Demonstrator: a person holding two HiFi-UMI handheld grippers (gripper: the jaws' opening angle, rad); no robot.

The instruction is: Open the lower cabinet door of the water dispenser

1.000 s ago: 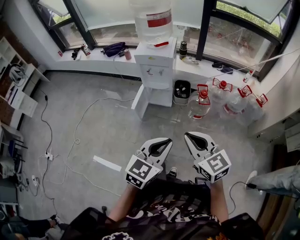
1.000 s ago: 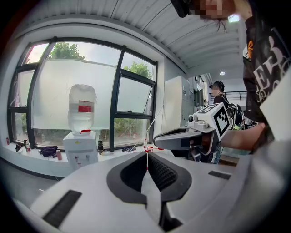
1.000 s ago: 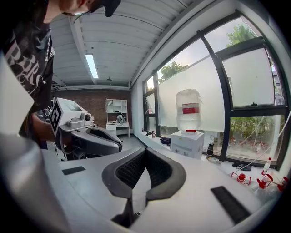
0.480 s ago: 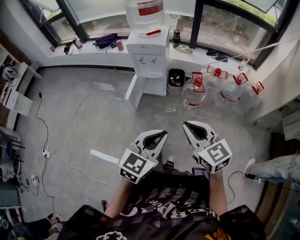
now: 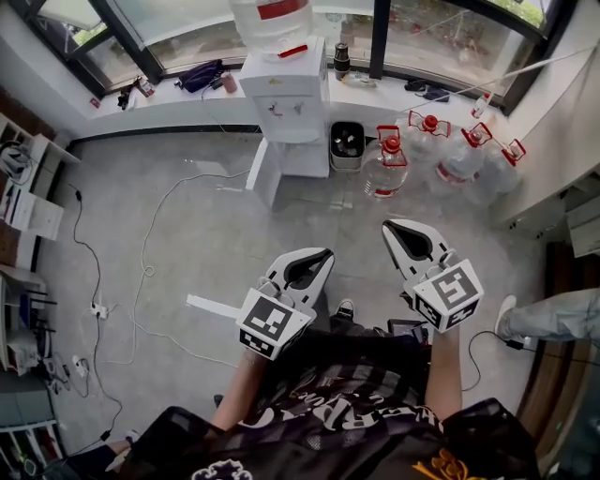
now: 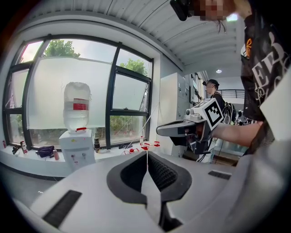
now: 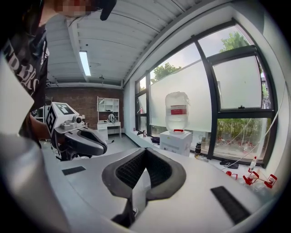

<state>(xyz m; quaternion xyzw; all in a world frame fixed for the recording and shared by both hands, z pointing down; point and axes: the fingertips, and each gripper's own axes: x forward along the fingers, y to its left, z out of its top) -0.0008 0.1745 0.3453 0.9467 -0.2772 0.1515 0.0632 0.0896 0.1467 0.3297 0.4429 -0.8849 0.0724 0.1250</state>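
The white water dispenser stands against the window ledge with a clear bottle on top. From its lower part a white panel sticks out to the left; it looks like the lower door swung open. Both grippers hang over bare floor, well short of the dispenser, held in front of the person's body. My left gripper is shut with nothing in it, its tips meeting. My right gripper is also shut and empty, pointing toward the dispenser.
Several water bottles with red handles and a black bin stand right of the dispenser. Cables and a white strip lie on the floor at left. White shelves line the left wall. Someone's leg shows at right.
The head view has shifted, so the dispenser now sits higher and further left. The right gripper has moved a little to the right. Both grippers stay shut.
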